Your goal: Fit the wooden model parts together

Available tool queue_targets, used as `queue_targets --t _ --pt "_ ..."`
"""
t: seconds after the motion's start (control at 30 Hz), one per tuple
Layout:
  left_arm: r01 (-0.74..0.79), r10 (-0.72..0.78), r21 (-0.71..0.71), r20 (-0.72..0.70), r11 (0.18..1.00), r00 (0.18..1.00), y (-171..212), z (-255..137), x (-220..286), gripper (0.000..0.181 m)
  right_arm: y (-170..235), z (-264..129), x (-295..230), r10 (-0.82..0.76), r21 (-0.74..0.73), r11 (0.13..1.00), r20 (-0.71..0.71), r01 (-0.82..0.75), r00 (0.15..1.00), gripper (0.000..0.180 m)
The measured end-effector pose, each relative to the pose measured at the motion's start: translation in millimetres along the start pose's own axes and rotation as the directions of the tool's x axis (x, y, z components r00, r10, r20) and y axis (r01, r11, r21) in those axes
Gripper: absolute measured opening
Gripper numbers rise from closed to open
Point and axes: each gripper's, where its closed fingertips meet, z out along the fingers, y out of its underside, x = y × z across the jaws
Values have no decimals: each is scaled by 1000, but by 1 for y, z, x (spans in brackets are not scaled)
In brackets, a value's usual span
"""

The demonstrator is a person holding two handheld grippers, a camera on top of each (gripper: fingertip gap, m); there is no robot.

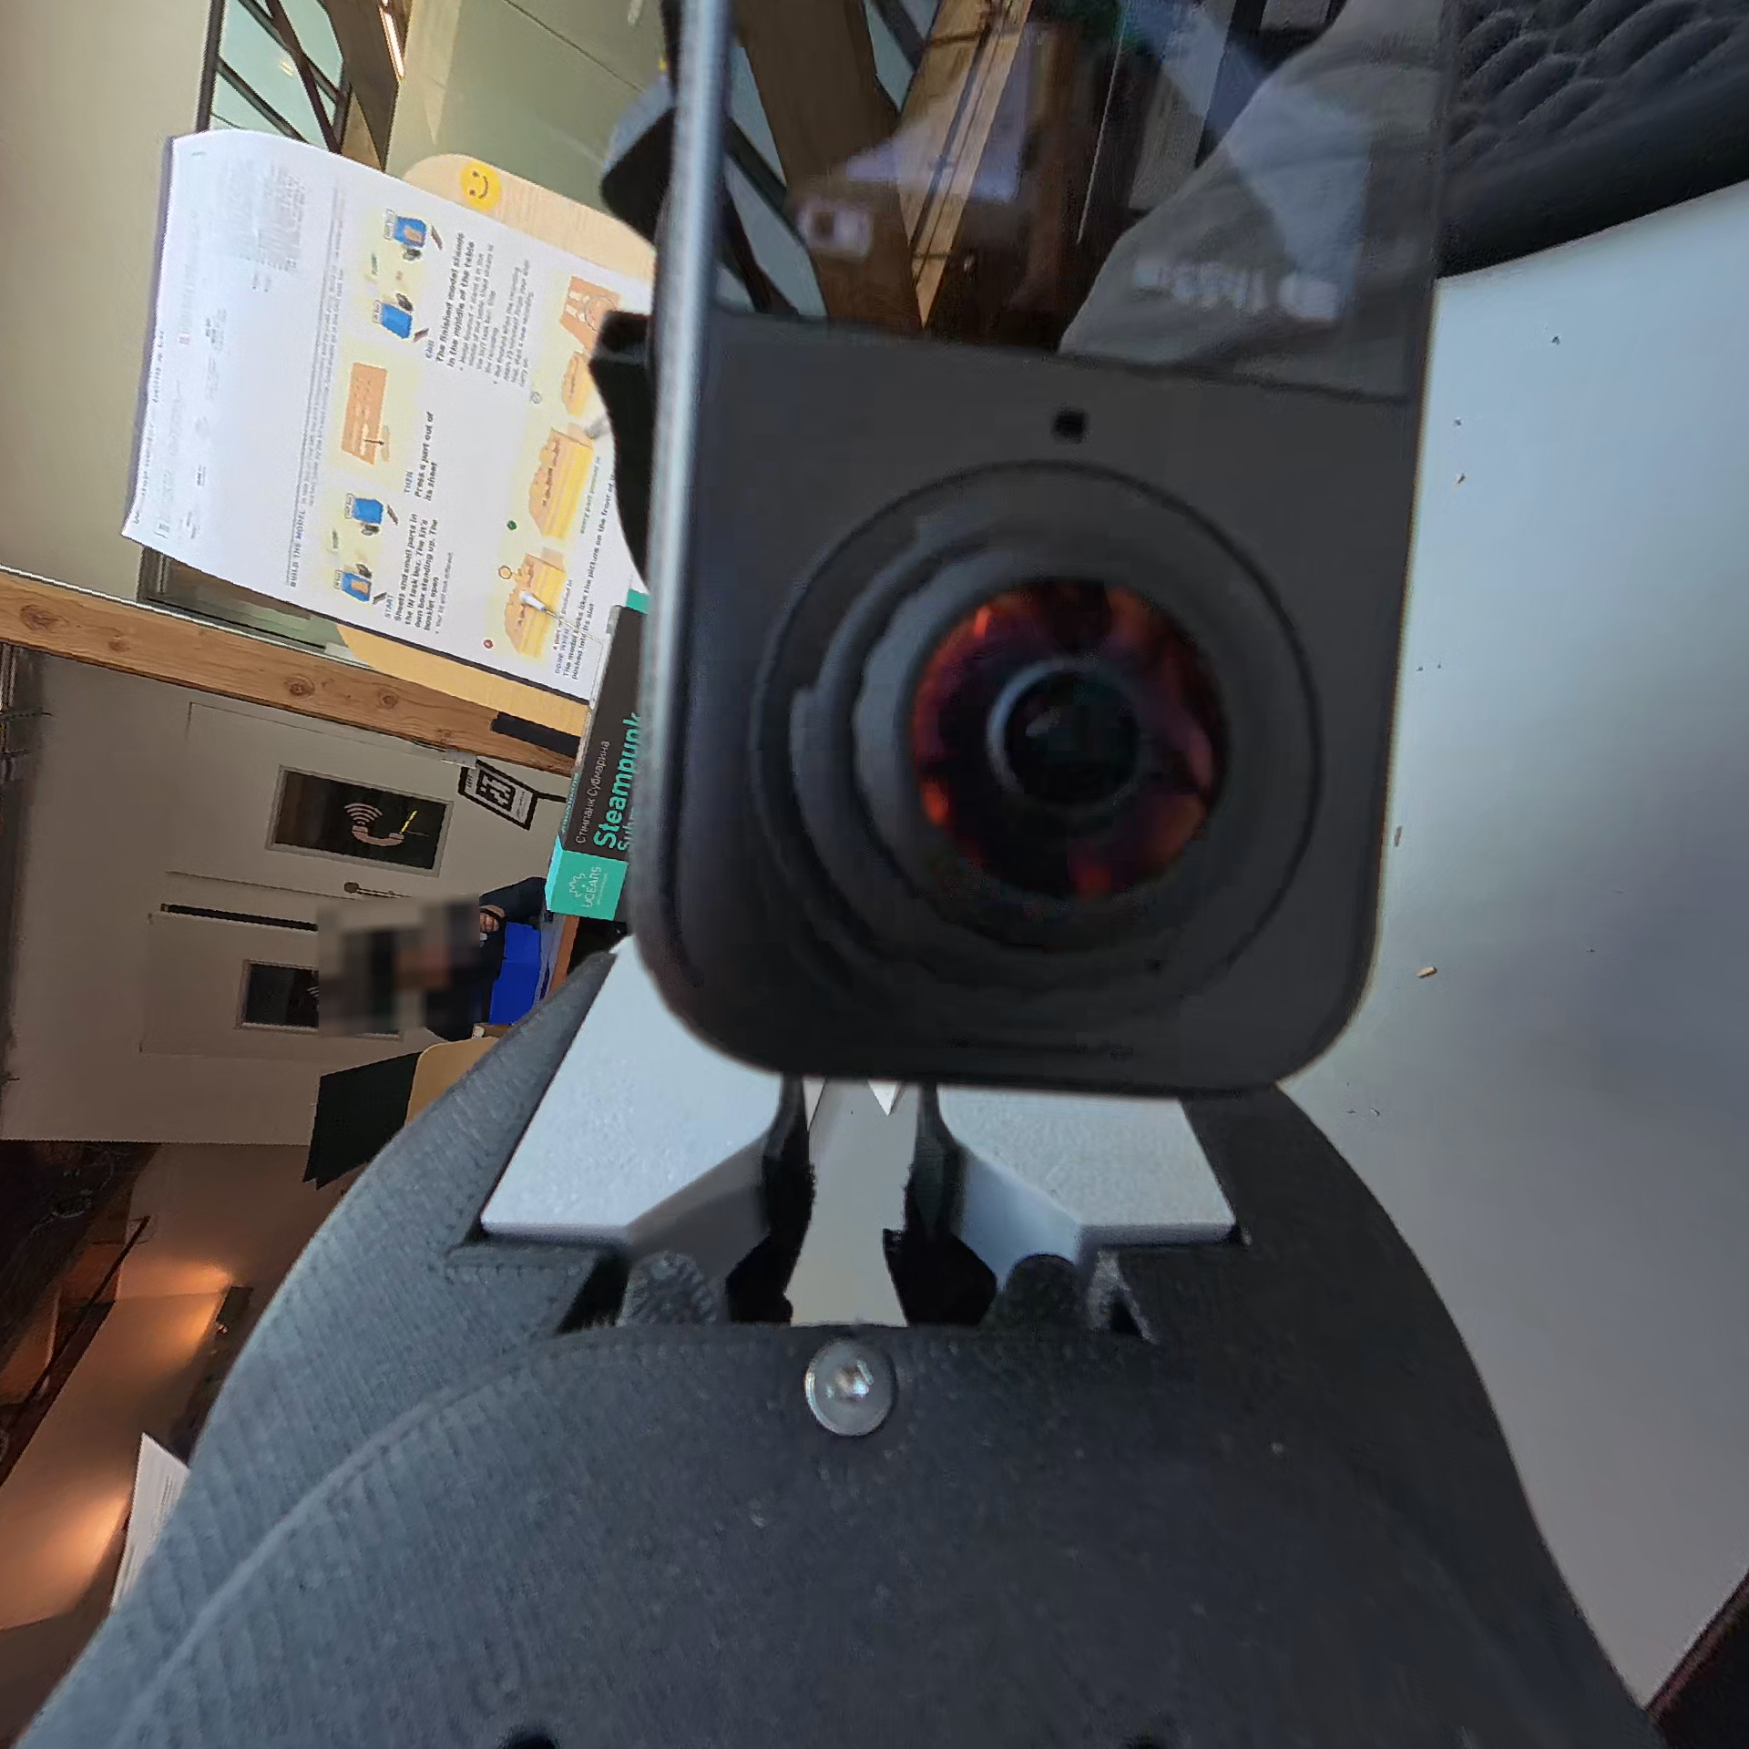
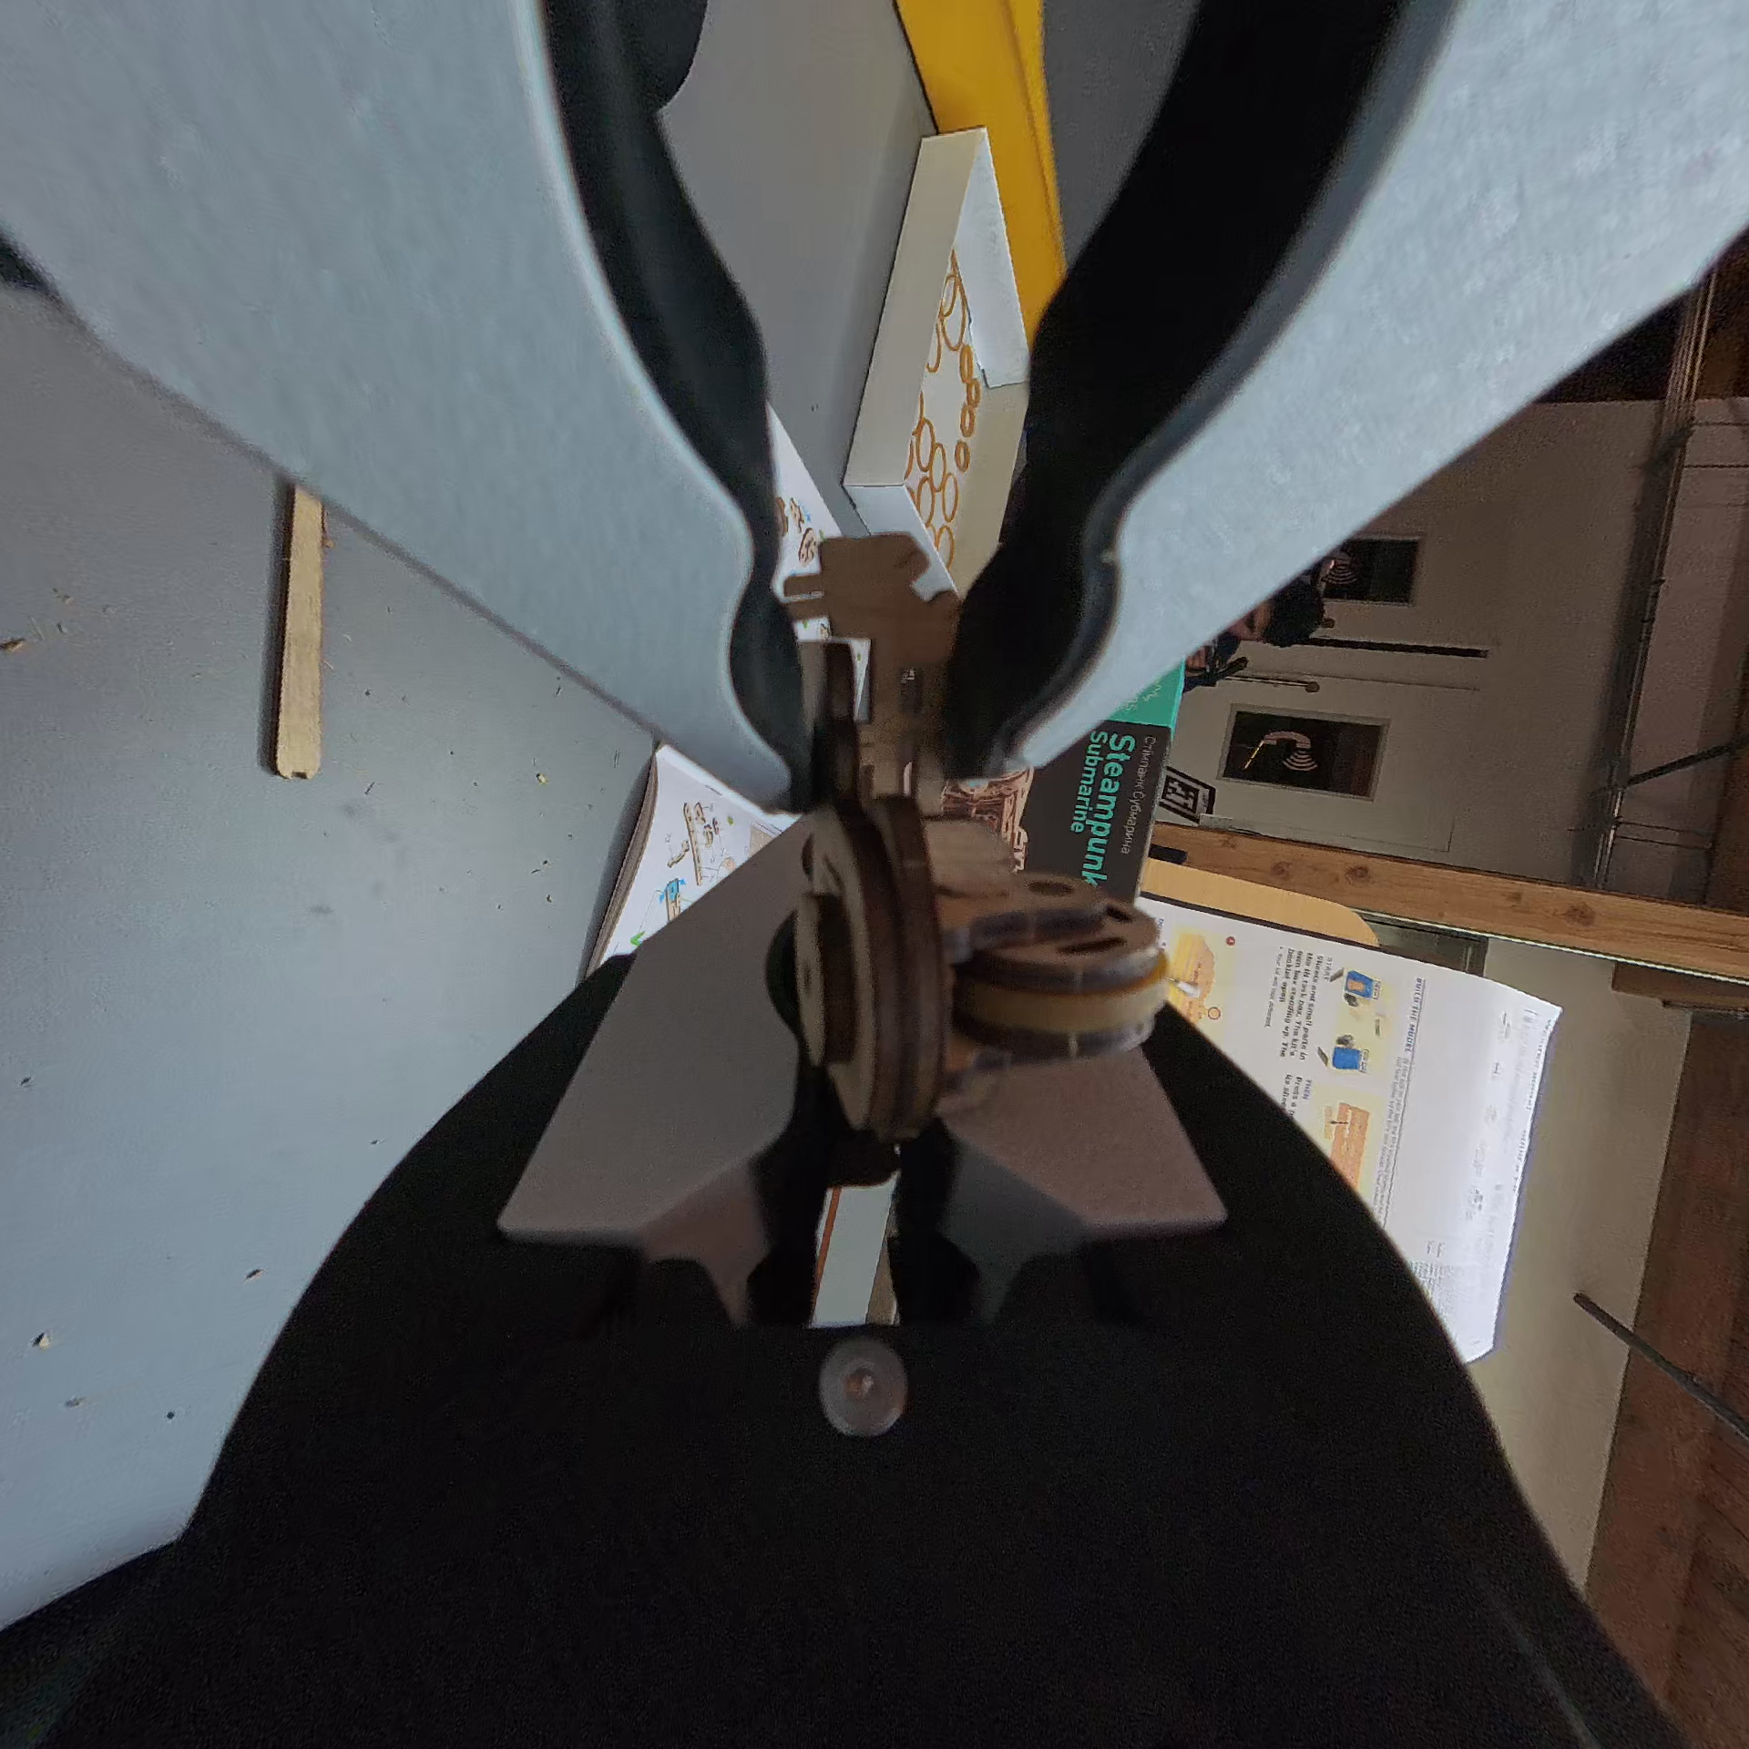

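In the right wrist view my right gripper (image 2: 880, 909) is shut on the wooden model (image 2: 880, 1003), a stack of round laser-cut discs with a drum (image 2: 1060, 984) on its right side. My left gripper (image 2: 875, 700) comes in from above with pale blue-grey fingers (image 2: 530, 397), and its black pads clamp a small flat wooden part (image 2: 875, 591) at the model's top. In the left wrist view my left gripper (image 1: 856, 1136) shows a narrow gap. The right gripper's black camera housing (image 1: 1041, 738) fills the view and hides the fingertips and the model.
The pale grey table (image 2: 189, 994) carries a loose wooden strip (image 2: 299, 634) and small chips. Behind the model are an open booklet (image 2: 700, 842), a white tray holding a sheet of wooden rings (image 2: 937, 416), the dark kit box (image 2: 1098, 804) and a printed instruction sheet (image 1: 379, 397).
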Motion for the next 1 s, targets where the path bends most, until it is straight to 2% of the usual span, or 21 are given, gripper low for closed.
queue_targets --t 0.03,0.2,0.3,0.37,0.43,0.53,0.63,0.83,1.0 --pt "24 -24 18 8 1000 1000 -2 -2 -3 15 0 -2 2 -1 8 1000 -8 1 1000 5" --pt "280 -273 152 -64 948 960 -7 -21 -12 24 4 -9 14 -14 8 1000 -48 14 999 5" --pt "511 -480 252 -177 822 859 -12 -32 -21 23 1 -12 21 -31 27 999 -95 33 995 5" --pt "577 -527 287 -236 764 816 -11 -36 -24 28 -1 -16 26 -36 34 999 -124 40 992 6" --pt "492 -447 328 -206 807 871 -12 -38 -22 37 -3 -17 24 -41 43 998 -115 46 993 6" --pt "270 -260 338 -76 902 963 -13 -35 -16 28 -2 -17 23 -55 35 998 -107 59 993 6" --pt "222 -215 317 -60 922 975 -15 -28 -13 28 -3 -15 19 -60 35 997 -89 64 994 6" --pt "123 -121 296 -27 947 992 -12 -18 -9 15 -1 -13 16 -64 30 997 -72 66 995 6" --pt "135 -123 281 -61 950 991 -10 -14 -5 15 1 -9 9 -60 28 998 -36 61 998 6"
